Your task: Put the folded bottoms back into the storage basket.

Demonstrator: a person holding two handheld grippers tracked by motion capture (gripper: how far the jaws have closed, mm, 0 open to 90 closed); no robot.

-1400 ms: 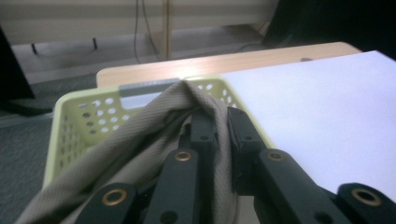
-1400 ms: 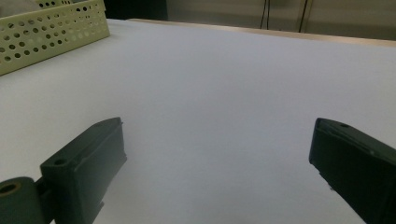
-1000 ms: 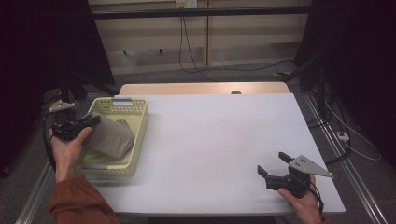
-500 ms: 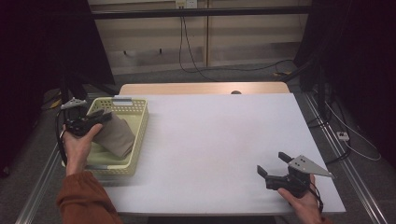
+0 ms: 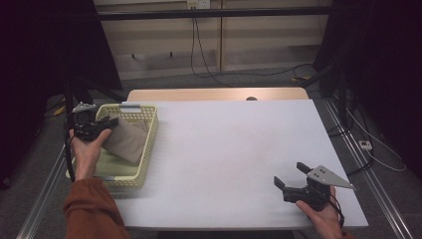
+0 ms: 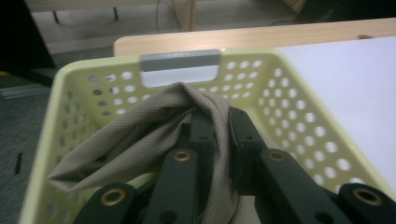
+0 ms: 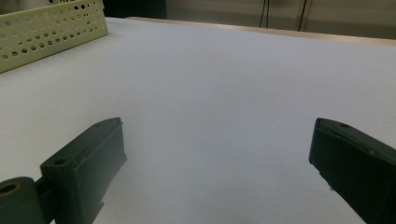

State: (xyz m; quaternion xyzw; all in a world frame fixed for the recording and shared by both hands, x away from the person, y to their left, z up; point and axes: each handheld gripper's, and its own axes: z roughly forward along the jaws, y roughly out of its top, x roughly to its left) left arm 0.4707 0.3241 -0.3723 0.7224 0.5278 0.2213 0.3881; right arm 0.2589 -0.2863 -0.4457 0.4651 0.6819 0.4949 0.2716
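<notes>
A pale yellow perforated basket (image 5: 144,152) stands at the table's left edge, with its grey handle (image 6: 180,60) on the far wall. My left gripper (image 5: 110,122) is over the basket, shut on a grey-brown cloth (image 5: 125,141) that drapes down inside it. In the left gripper view the cloth (image 6: 140,140) is bunched over and pinched between the black jaws. Near the table's front right corner my right gripper (image 5: 290,176) rests open, nothing between its fingers (image 7: 88,158) but bare table.
The white table top (image 5: 234,144) stretches wide between basket and right gripper. A wooden strip (image 5: 214,94) runs along its far edge. Cables lie on the floor behind and to the right. The basket's corner (image 7: 51,28) shows far off in the right gripper view.
My left hand has moved right, from beside the basket to over it, carrying the cloth along. The right gripper has stayed where it was.
</notes>
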